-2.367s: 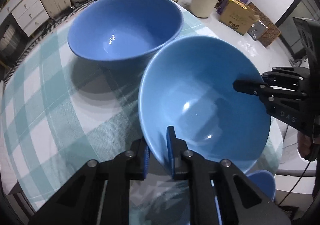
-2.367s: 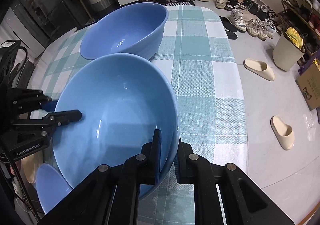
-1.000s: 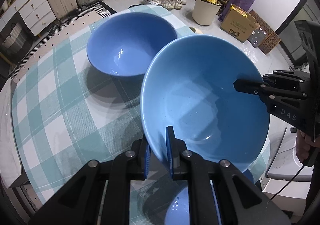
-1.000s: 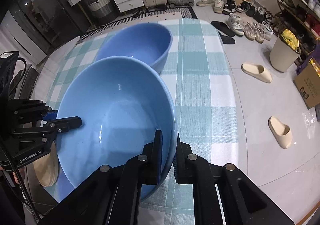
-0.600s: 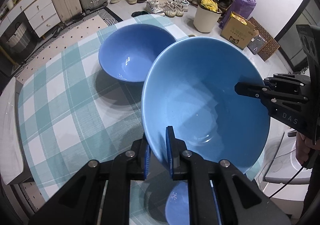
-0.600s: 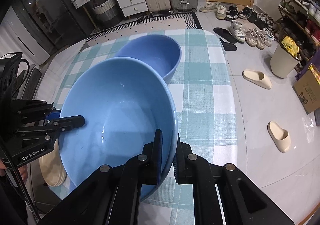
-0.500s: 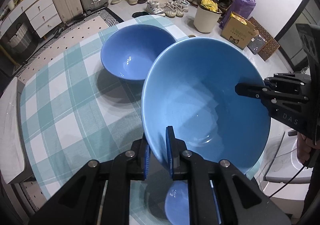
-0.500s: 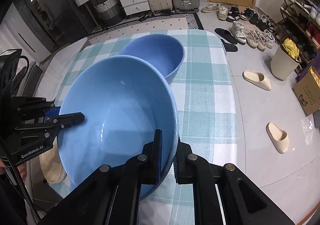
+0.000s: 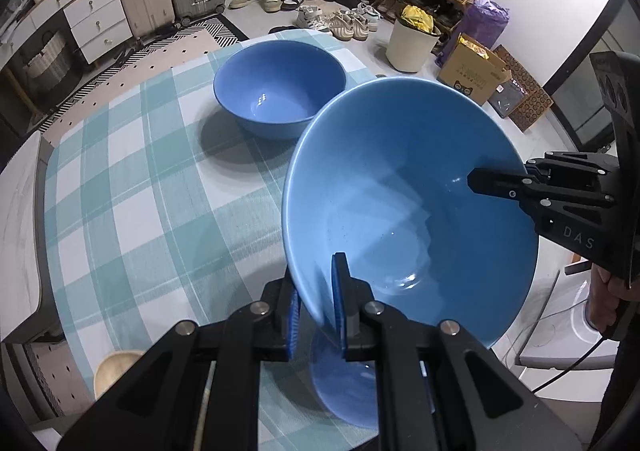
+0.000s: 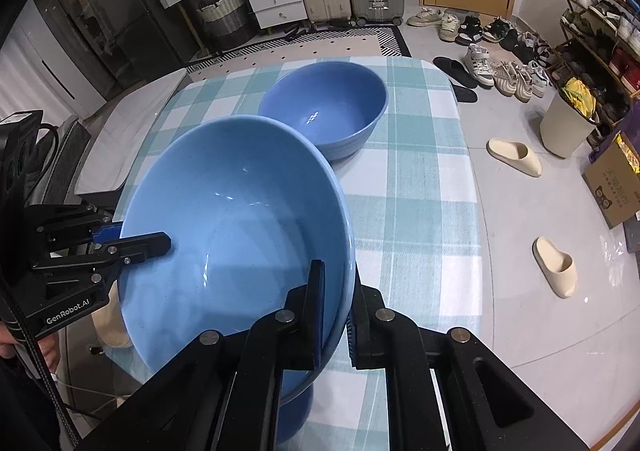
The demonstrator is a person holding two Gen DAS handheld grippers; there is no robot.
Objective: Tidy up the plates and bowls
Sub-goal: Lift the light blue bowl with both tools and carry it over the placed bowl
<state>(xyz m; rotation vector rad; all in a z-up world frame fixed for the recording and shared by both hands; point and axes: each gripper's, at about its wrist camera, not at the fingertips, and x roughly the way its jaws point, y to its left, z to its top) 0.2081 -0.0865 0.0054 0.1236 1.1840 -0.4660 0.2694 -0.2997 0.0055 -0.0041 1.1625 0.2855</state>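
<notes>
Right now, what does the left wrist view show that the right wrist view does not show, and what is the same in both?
Only the left wrist view shows the purple bag beside the shoe rack. Only the right wrist view shows the two beige slippers on the floor and the dark fridge. Both show the light blue bowl held tilted above the checked tablecloth, the left gripper and right gripper each clamped on its rim, and the darker blue bowl standing farther back.
</notes>
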